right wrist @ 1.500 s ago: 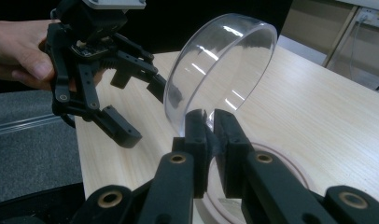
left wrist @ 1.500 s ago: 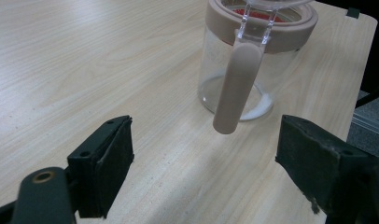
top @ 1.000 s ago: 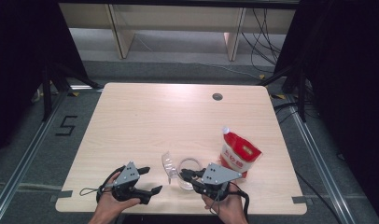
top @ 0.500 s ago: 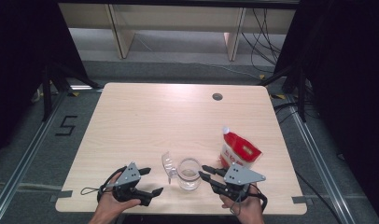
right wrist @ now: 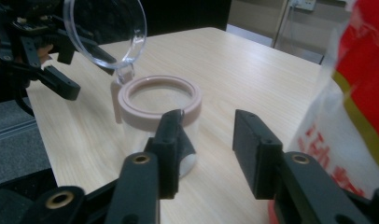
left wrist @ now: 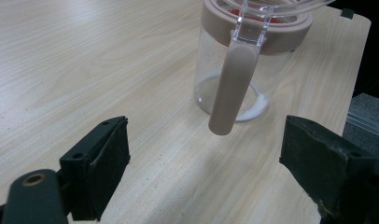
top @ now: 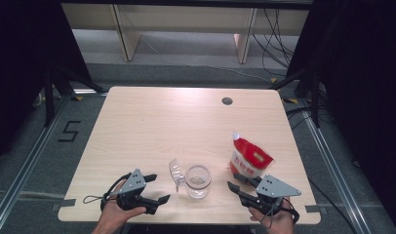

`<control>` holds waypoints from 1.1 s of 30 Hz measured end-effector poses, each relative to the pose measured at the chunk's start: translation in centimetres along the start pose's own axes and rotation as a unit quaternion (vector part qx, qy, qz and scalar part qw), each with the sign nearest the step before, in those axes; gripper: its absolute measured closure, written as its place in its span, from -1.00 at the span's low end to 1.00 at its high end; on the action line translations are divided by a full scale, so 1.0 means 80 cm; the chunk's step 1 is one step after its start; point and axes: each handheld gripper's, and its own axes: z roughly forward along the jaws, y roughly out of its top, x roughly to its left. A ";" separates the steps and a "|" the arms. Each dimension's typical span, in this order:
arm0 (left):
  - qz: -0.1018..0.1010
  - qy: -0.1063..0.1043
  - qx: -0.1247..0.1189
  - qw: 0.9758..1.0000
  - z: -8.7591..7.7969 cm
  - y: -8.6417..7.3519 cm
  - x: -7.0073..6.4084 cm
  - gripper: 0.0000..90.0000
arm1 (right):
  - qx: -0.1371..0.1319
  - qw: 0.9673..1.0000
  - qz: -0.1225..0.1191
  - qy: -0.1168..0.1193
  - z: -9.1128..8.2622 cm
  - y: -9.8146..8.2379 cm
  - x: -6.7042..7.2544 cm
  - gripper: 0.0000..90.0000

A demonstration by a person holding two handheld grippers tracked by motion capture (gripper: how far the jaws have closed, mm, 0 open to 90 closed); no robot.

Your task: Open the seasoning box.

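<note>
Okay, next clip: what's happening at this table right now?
A person holds a hand-held gripper in each hand at a wooden table. Between them stands a clear jar with its hinged lid flipped open. The right hand-held gripper has come away from the jar, its jaws just opening with nothing between them, and now sits by a red-and-white pouch. The left hand-held gripper waits open, aimed at the jar's side.

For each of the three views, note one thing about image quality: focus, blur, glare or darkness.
High view: table evenly lit, surroundings nearly black, clear jar hard to make out. Left gripper view: the jar is fairly sharp, the near jaws softer, and a soft shadow lies under the handle. Right gripper view: the red and white bag at the edge is blurred, and the open lid shows faint reflections.
</note>
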 end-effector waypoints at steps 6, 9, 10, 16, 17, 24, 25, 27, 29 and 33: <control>0.001 -0.001 -0.003 1.000 0.000 0.001 0.000 -0.66 | 0.006 1.000 0.010 -0.007 -0.012 -0.007 -0.002 0.30; -0.002 -0.003 -0.004 1.000 0.000 0.001 0.000 -0.66 | 0.014 1.000 0.021 -0.011 -0.018 -0.011 -0.003 0.26; 0.000 -0.004 -0.002 1.000 0.000 0.001 0.000 -0.66 | 0.015 1.000 0.024 -0.012 -0.020 -0.012 -0.003 0.24; 0.000 -0.002 -0.003 1.000 0.000 0.002 0.000 -0.66 | 0.025 0.998 0.041 -0.032 -0.035 -0.020 -0.007 0.16; -0.001 -0.003 -0.005 1.000 0.001 0.002 0.000 -0.66 | 0.016 0.999 0.031 -0.039 -0.036 -0.022 -0.011 0.14; -0.002 -0.006 -0.003 1.000 0.003 0.003 -0.002 -0.66 | 0.026 0.996 0.038 -0.070 -0.050 -0.036 -0.024 -0.07; -0.002 -0.005 -0.001 1.000 0.003 0.003 -0.001 -0.66 | 0.031 0.995 0.057 -0.076 -0.052 -0.038 -0.022 -0.11; -0.002 -0.005 0.000 1.000 0.004 0.003 -0.001 -0.66 | 0.032 0.994 0.054 -0.086 -0.053 -0.041 -0.027 -0.16; 0.000 -0.003 0.002 1.000 0.002 0.003 0.000 -0.66 | 0.032 0.994 0.056 -0.091 -0.052 -0.044 -0.033 -0.24; 0.000 -0.002 0.000 1.000 0.002 0.004 0.000 -0.66 | 0.033 0.992 0.071 -0.095 -0.052 -0.050 -0.038 -0.37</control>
